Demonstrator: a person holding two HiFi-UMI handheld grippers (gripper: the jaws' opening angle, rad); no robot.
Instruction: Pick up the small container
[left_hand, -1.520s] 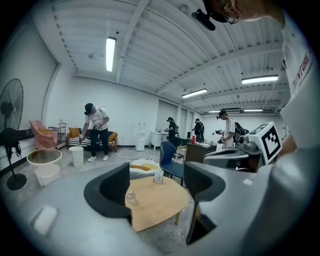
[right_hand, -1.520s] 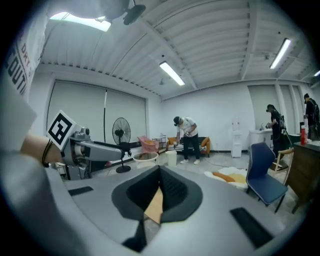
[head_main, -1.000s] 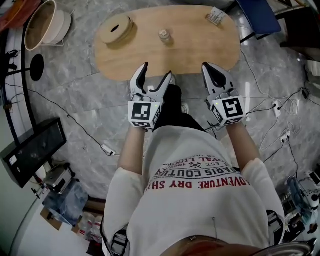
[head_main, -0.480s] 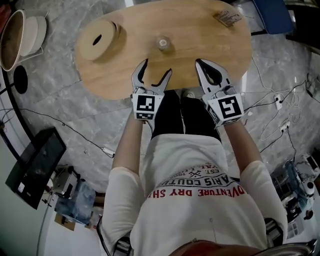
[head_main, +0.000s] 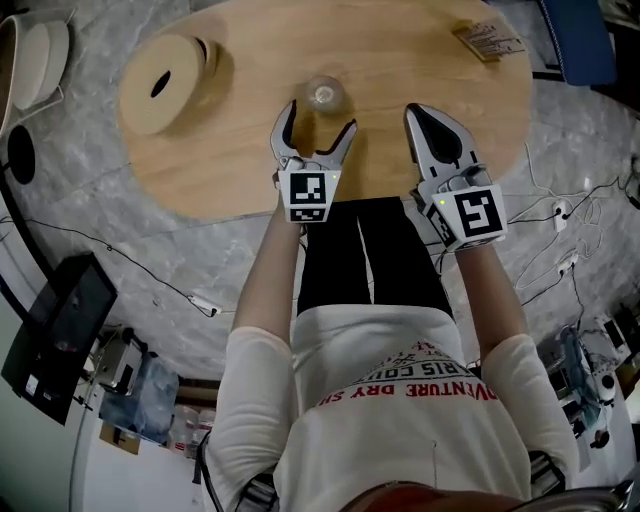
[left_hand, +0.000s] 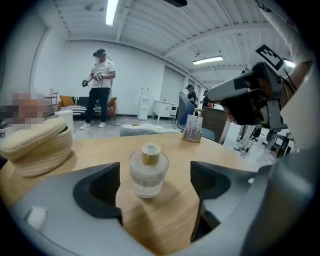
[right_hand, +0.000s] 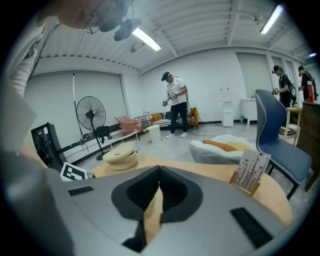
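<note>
oval wooden table (head_main: 420, 70) on grey marbled floor (head_main: 150, 240), small container (head_main: 324, 93) upright mid-table, just ahead of the left gripper (head_main: 318, 118), its jaws opening, not touching it, right gripper (head_main: 420, 115) pressed together, empty, woven basket (head_main: 160, 82) left, card stand (head_main: 487, 40) far right

Upside-down red print "VENTURE" on the person's white shirt (head_main: 400, 420)
</note>
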